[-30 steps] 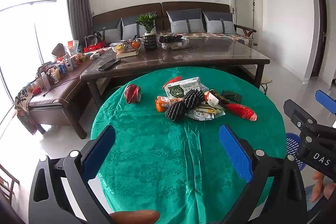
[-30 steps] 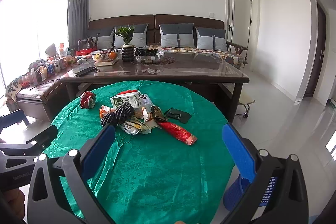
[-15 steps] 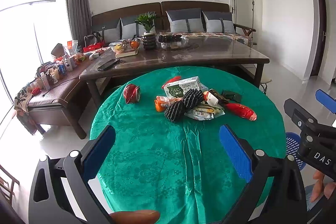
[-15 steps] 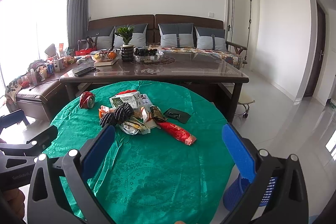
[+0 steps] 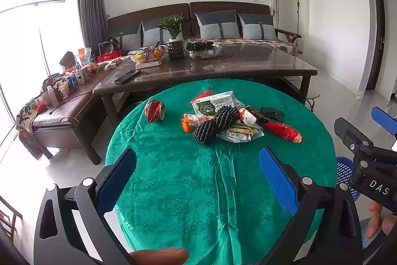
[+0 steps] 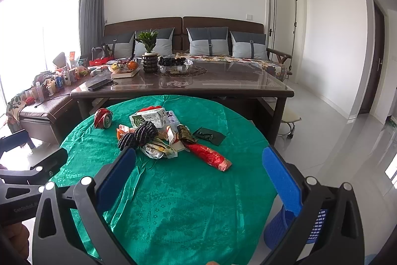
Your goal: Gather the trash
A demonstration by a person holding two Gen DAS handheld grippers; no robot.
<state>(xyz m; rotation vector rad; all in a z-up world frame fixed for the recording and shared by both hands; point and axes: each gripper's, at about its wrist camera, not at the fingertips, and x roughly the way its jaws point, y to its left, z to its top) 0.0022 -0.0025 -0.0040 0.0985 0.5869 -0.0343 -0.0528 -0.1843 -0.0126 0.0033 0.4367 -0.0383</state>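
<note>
Ahead of my left gripper [image 5: 197, 180], jaws wide apart and holding nothing: round table [image 5: 173, 180] under green cloth, with the trash heaped on its far half. Items, nearest first: two black mesh sleeves [image 5: 214, 124]; flattened foil wrappers [image 5: 238, 133] just right of them; orange wrapper [image 5: 189, 122] to their left; red packet [image 5: 284, 131] farther right; green-and-white carton [image 5: 214, 103] behind; crushed red can [image 5: 155, 111] apart, far left; dark wallet-like piece [image 5: 273, 113] far right. My right gripper [image 6: 198, 180] is likewise spread wide and empty, pile [image 6: 158, 135] ahead and left of it. Blue basket [image 6: 315, 227] stands on the floor, low at its right.
</note>
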